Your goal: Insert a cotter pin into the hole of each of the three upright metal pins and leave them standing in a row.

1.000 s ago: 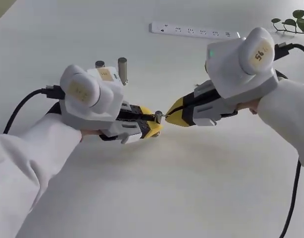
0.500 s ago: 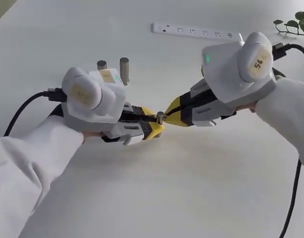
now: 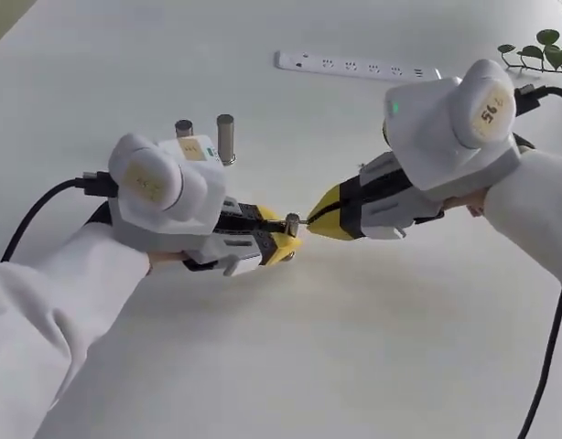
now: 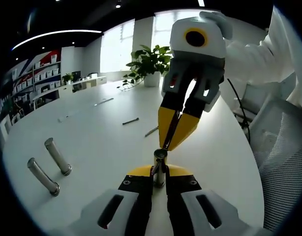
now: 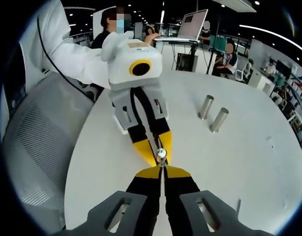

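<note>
The desk [image 3: 263, 366] is big, white and smooth. A long white power strip [image 3: 359, 66] lies near its far edge. A leafy potted plant [image 4: 150, 61] stands at the desk's far end, with tall bright windows [image 4: 114, 46] behind it. Shelves [image 4: 38, 81] line one wall. A curved light strip [image 4: 57, 33] glows on the dark ceiling. A gray mesh chair [image 5: 38, 142] sits beside the desk's edge.
</note>
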The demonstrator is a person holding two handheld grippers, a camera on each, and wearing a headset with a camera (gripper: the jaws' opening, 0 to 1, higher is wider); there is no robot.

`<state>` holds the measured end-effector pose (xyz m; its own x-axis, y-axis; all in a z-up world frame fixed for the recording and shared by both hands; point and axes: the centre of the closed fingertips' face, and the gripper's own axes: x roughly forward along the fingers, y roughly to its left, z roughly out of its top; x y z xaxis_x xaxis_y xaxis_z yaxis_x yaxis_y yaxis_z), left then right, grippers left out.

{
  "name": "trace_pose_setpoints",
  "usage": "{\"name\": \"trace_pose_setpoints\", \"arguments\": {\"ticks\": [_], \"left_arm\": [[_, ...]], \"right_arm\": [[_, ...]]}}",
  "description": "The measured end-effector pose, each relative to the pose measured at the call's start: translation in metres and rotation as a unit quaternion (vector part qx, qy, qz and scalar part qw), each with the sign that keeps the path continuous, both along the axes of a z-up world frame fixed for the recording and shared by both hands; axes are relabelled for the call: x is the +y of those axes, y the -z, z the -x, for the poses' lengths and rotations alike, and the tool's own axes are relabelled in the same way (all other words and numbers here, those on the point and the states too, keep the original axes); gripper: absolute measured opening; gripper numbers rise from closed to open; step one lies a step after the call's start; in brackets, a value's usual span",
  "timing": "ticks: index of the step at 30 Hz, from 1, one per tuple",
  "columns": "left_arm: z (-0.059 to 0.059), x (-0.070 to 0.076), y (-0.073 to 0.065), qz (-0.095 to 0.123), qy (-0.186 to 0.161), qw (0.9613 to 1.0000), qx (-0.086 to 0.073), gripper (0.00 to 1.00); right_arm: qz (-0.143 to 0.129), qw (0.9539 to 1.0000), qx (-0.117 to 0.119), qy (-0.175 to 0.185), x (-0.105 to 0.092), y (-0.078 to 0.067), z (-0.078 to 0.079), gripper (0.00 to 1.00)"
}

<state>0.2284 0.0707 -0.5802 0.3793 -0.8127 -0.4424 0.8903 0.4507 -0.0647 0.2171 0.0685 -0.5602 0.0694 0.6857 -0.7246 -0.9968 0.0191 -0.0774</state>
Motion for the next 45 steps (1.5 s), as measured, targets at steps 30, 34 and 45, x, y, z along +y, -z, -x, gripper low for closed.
{"name": "trace_pose_setpoints", "arguments": {"ticks": [30,34,45], "left_arm": [[0.026,0.035,-0.003,0.034,-0.001,0.9979,0.055,0.83],[0.033,0.04,-0.008,0.068,-0.01,0.9944,0.08,1.0],[0.038,0.048,-0.009,0.047,-0.006,0.9971,0.059,0.99]], "right_arm": [[-0.036,0.9981,0.037,0.033,0.016,0.005,0.005,0.12],[-0.037,0.9978,0.042,0.035,0.019,0.007,0.006,0.12],[-0.027,0.9975,0.05,0.043,0.02,0.017,0.006,0.09]]}}
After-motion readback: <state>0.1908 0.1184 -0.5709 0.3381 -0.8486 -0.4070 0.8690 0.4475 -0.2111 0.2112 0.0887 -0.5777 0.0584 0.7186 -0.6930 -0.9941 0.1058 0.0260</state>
